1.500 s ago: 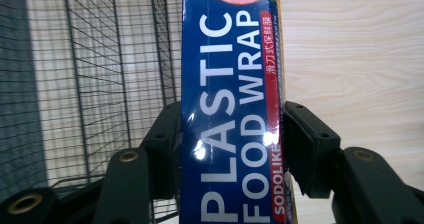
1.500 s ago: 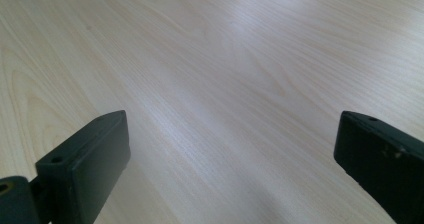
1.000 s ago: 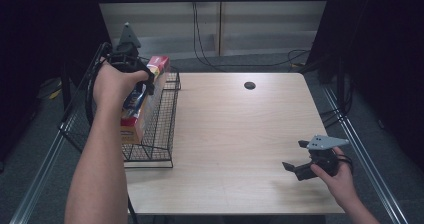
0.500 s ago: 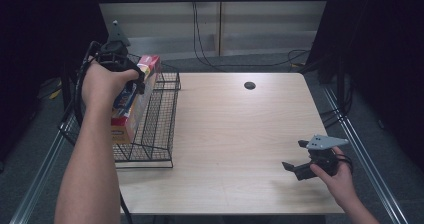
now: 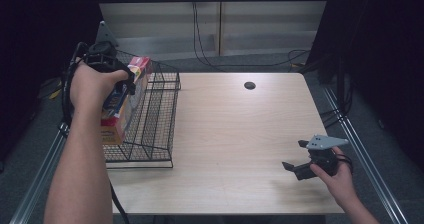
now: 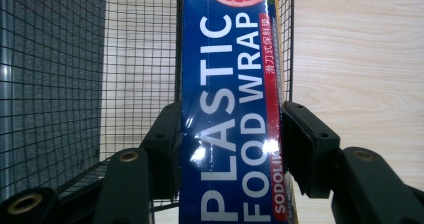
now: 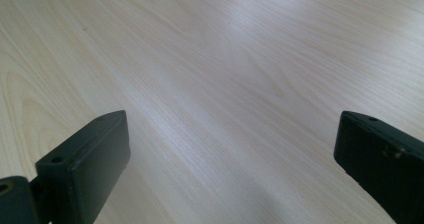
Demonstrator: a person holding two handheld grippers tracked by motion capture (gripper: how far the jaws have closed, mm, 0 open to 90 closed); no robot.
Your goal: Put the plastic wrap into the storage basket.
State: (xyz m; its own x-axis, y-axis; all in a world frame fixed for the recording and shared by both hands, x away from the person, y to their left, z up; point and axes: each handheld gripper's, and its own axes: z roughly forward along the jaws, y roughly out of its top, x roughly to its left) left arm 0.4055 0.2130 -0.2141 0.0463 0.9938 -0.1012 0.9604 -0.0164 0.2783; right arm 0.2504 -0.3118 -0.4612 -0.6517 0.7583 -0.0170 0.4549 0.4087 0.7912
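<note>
Two hand-held grippers work here: the left hand-held gripper point(image 6: 232, 134) clamps the plastic wrap box point(image 6: 230, 109) above the wire basket point(image 5: 160, 114); the right hand-held gripper point(image 5: 296, 159) hovers wide open over the table point(image 5: 240, 134).

A light wood-grain table point(image 5: 240, 134) carries the scene, its edges framed by metal rails. A black wire basket point(image 5: 150, 119) stands directly on the table at its left edge. Near the far edge, well apart from the basket, a small dark round grommet point(image 5: 249, 85) sits in the tabletop.
</note>
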